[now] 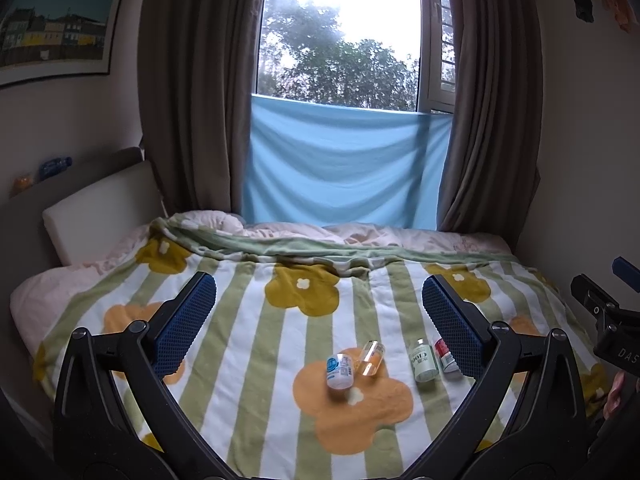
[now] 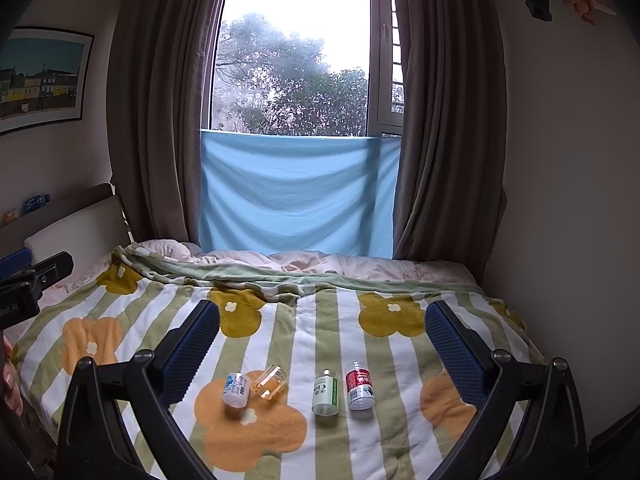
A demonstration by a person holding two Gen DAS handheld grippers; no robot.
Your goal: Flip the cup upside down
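- Both hand-held grippers hovering above the bed [image 2: 320,332], w/ striped flower blanket; nothing being touched.
- Left hand-held gripper [image 1: 318,296]: jaws spread wide, empty. Right hand-held gripper [image 2: 322,322]: same, spread wide, empty.
- Four small items lying in a rough row on the blanket, near front edge: white cup w/ blue label [image 2: 237,389], clear amber-tinted cup [image 2: 271,387], green-label bottle [image 2: 326,392], red-label can [image 2: 360,386].
- White cup and clear cup touching or just beside each other; bottle and can just beside each other, a gap between the two pairs.
- Clear cup lying on its side, tilted; white cup appearing to sit tilted too. Which one is the task cup: can't tell for sure; clear one looks most cup-like.
- Step, as judged: pre-approach; no grasp begun, flip not yet done.
- Next move prob. calling for: lowering one gripper over the cup, jaws straddling its wall, closing gently, rotating so the mouth faces down, setting it on the soft blanket w/o tipping or nudging the neighbour.
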